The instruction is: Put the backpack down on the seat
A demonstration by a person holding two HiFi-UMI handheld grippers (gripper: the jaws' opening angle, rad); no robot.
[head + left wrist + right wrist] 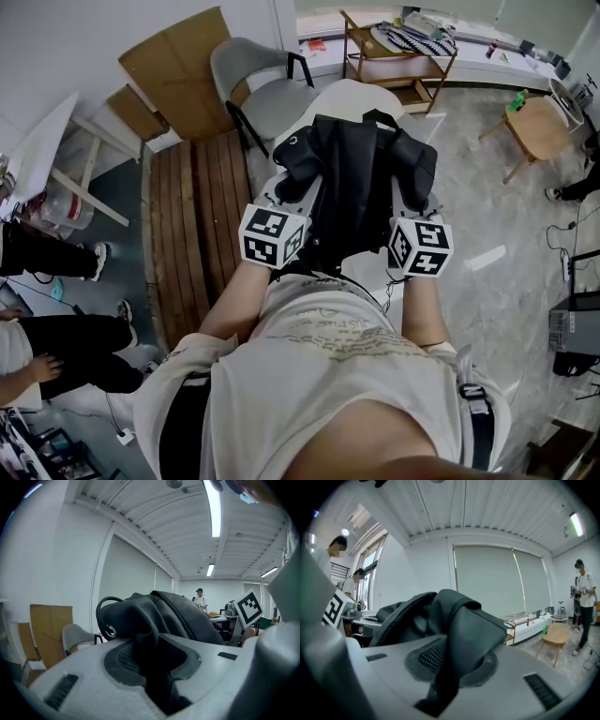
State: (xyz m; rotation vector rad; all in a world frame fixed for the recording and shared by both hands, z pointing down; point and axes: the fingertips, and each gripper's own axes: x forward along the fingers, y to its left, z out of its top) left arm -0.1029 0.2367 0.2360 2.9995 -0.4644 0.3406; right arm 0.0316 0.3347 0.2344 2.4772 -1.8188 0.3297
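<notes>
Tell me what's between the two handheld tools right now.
The black fabric backpack, gripped by the left tool and right tool, fills that gap in the head view.

- The person wears a cream short-sleeved T-shirt (328,375) with faint pale lettering (337,330) across the chest.
- Black straps (187,427) run down both sides of the torso. The one on the person's right carries a grey buckle (472,392).
- The left gripper (289,185) and the right gripper (412,194) each bear a cube (272,234) faced with black-and-white square markers.
- Their jaws are light grey plastic, with dark ribbed pads (121,656) and small black slots.
</notes>
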